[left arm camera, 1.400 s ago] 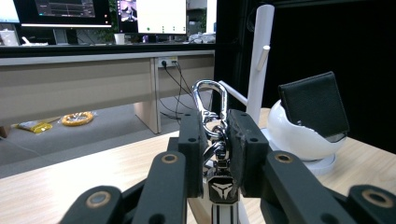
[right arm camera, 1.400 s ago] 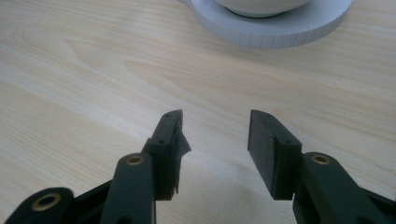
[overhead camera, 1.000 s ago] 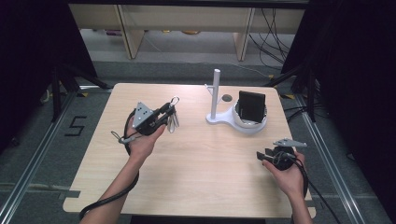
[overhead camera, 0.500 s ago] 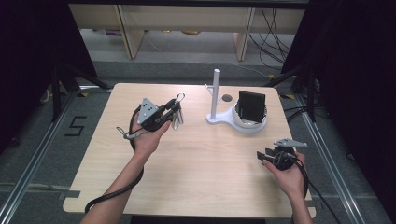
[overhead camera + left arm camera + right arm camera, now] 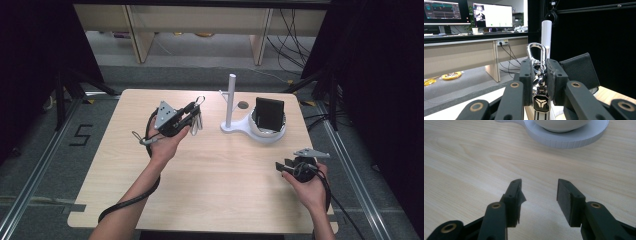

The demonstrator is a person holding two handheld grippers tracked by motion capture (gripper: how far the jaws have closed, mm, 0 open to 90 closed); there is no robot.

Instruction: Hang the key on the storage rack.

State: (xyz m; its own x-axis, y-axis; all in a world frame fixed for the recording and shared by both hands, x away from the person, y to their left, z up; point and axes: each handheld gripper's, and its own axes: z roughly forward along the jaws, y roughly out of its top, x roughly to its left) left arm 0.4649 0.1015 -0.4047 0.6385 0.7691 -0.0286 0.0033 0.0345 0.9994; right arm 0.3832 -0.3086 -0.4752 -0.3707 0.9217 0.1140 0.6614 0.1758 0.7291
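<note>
Left of centre in the high view, the left gripper [image 5: 192, 114] clamps a key ring [image 5: 196, 119], clasp pointing right toward the white stand [image 5: 231, 102] just beyond. The right gripper [image 5: 281, 167], lower right, rests wide open and empty.

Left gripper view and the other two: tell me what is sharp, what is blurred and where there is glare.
Left gripper view: the key ring clamped between the jaws is sharp, with bright glints on its metal clip; the monitors behind glow washed-out. Right gripper view: the white stand base at the top is soft, the wood grain clearer. High view: the table is evenly lit, its surroundings dark.
</note>
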